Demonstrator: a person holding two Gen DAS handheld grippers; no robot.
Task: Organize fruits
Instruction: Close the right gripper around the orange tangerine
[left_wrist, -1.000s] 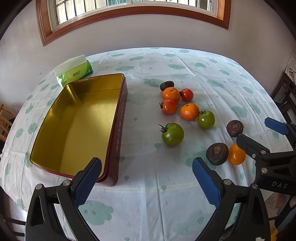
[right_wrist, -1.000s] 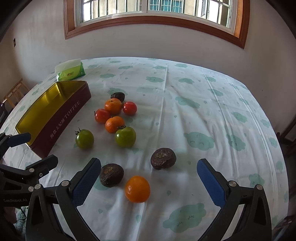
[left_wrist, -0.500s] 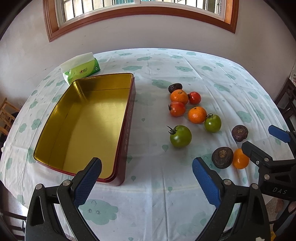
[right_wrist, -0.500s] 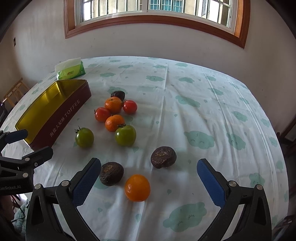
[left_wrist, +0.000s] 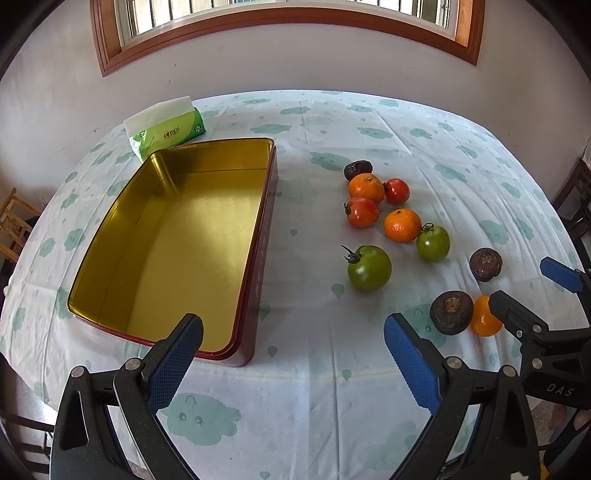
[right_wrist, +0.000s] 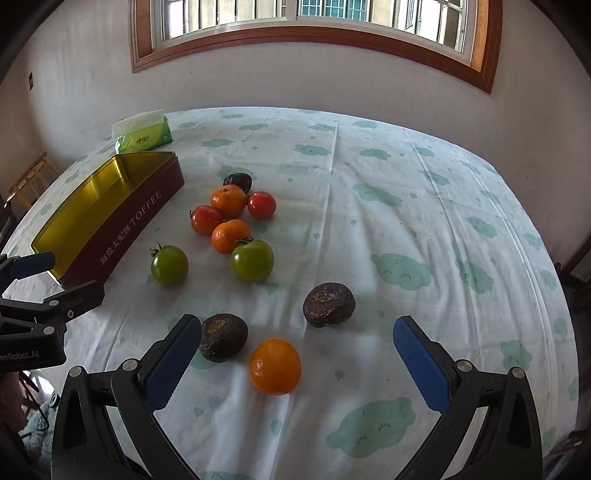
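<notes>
Lying loose on the tablecloth (right_wrist: 424, 206), the fruits (right_wrist: 236, 229) cluster right of the empty gold tin (left_wrist: 177, 236). The nearest orange (right_wrist: 275, 366) sits between the right gripper's (right_wrist: 295, 354) spread fingers; the left gripper (left_wrist: 293, 354) gapes empty.

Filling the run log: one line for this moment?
left gripper open | right gripper open over orange fruit | gold-lined toffee tin holds no fruit

An empty gold-lined tin (left_wrist: 177, 243) is being shown at nine o'clock. Fruits are being seen scattered at three o'clock, a green tomato (left_wrist: 368, 267) nearest the tin.
</notes>
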